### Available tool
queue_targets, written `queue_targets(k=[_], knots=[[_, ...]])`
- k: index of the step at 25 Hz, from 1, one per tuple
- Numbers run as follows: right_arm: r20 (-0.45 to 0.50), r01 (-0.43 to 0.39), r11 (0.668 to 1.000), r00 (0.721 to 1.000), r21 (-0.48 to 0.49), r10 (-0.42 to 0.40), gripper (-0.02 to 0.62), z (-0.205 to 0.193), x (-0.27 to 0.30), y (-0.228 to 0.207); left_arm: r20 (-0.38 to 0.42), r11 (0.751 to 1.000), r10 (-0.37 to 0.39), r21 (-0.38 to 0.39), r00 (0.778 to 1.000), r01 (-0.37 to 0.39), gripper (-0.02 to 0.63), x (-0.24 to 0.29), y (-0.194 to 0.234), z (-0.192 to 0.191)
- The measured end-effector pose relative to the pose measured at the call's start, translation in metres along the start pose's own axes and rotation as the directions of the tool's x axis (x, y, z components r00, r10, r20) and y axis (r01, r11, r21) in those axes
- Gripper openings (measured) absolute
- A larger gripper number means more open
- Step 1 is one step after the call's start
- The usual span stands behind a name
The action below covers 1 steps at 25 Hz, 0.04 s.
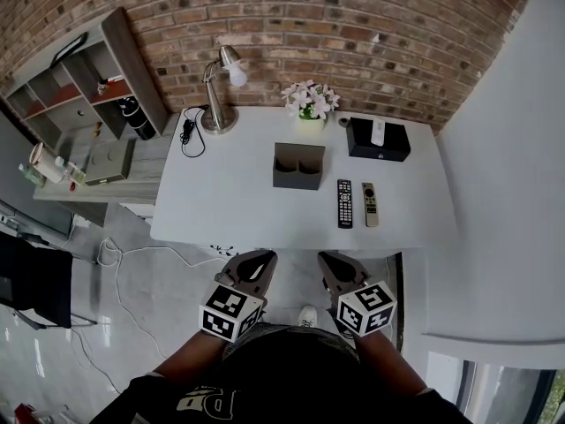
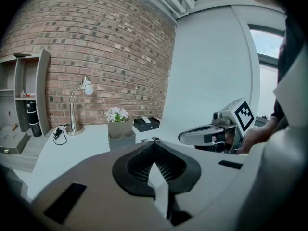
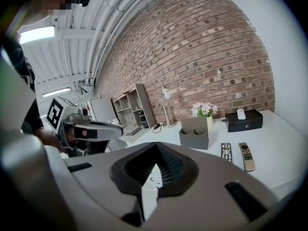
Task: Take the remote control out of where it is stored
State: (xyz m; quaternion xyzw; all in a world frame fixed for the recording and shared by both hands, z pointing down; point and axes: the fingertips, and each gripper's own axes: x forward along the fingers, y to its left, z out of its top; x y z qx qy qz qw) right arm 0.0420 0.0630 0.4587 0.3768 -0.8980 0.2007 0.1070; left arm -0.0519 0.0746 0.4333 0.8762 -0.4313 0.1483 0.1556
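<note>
Mix-up worries us: left claw (image 1: 262, 257) and right claw (image 1: 328, 258) hang pressed together, empty. The small white remote control (image 1: 378, 132) sits in a black rectangular box (image 1: 360, 145) behind and right of the grey two-pocket holder (image 1: 298, 168); the loose black button remote (image 1: 345, 203) and slim grey remote (image 1: 370, 204) right of that holder could mislead us.

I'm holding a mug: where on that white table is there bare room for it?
The widest bare patch of the white table is its left front, between the desk lamp and the grey holder. A narrower one lies right of the beige remote. Crowded: the flowers, black box and black remote around the holder.
</note>
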Motion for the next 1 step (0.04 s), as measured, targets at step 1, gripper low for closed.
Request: queue_targets(k=[1], knots=[[-0.001,-0.001,1.000,1.000,0.000,0.001,0.005,-0.0001,-0.0003,-0.0007,0.000,1.000,0.001,0.000,1.000,-0.001,0.006,0.0006,-0.0004,0.0001]])
